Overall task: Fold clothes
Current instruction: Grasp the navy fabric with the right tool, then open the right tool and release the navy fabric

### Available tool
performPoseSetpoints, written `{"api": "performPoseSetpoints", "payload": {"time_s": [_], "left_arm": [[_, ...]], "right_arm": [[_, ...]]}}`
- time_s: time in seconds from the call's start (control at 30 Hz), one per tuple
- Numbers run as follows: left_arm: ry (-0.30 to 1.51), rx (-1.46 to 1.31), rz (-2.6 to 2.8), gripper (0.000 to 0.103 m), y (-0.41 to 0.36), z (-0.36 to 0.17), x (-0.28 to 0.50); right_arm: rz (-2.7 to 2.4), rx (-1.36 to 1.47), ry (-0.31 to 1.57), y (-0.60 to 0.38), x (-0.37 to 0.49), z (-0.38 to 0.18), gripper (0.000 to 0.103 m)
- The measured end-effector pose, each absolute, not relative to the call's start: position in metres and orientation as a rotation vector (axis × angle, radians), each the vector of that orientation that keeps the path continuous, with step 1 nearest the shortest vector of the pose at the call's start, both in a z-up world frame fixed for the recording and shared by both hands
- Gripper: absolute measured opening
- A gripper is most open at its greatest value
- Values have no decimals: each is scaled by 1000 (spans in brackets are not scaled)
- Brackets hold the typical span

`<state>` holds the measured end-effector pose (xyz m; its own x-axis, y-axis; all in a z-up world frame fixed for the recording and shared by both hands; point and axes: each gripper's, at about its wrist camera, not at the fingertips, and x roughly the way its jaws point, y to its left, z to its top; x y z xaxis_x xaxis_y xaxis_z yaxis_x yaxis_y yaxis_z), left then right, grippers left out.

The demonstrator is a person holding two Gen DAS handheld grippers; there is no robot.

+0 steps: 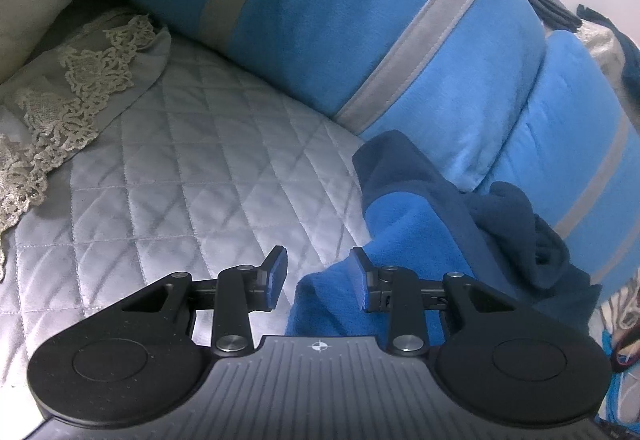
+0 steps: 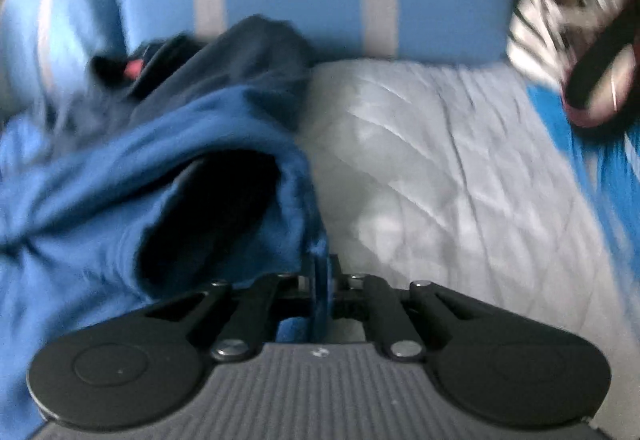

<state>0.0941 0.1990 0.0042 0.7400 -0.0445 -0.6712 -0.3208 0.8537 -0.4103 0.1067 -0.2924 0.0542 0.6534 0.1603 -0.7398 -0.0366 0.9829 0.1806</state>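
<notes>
The blue garment (image 2: 100,175), with a darker navy part (image 1: 516,224) bunched at its far end, lies crumpled on the quilted grey cover (image 1: 192,167), its far end against the striped blue cushions (image 1: 360,19). Its long axis runs away from the cameras toward those cushions; no label or writing can be read on it. The right gripper (image 2: 320,280) has its fingers pressed together on the garment's near edge. The left gripper (image 1: 320,276) has its fingers apart over the garment's edge, gripping nothing. A lace-trimmed pillow (image 1: 72,79) lies at the left.
</notes>
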Motion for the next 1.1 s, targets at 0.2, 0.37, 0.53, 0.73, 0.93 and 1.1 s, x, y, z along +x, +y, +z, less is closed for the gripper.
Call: {"api": "performPoseSetpoints", "payload": {"time_s": [0.2, 0.37, 0.53, 0.73, 0.93, 1.1], "left_arm": [[726, -548, 163, 34, 199, 5, 93], [726, -539, 155, 34, 198, 5, 94], [717, -521, 145, 34, 195, 7, 95], [700, -463, 164, 39, 190, 12, 88], [649, -398, 151, 48, 183, 34, 56], [704, -330, 91, 65, 171, 44, 17]], "right_arm": [[86, 490, 874, -328, 106, 47, 4], [66, 352, 861, -315, 101, 56, 36], [57, 264, 814, -313, 92, 70, 79], [39, 240, 812, -315, 81, 80, 94], [64, 184, 836, -318, 58, 95, 102], [108, 204, 843, -336, 33, 104, 103]]}}
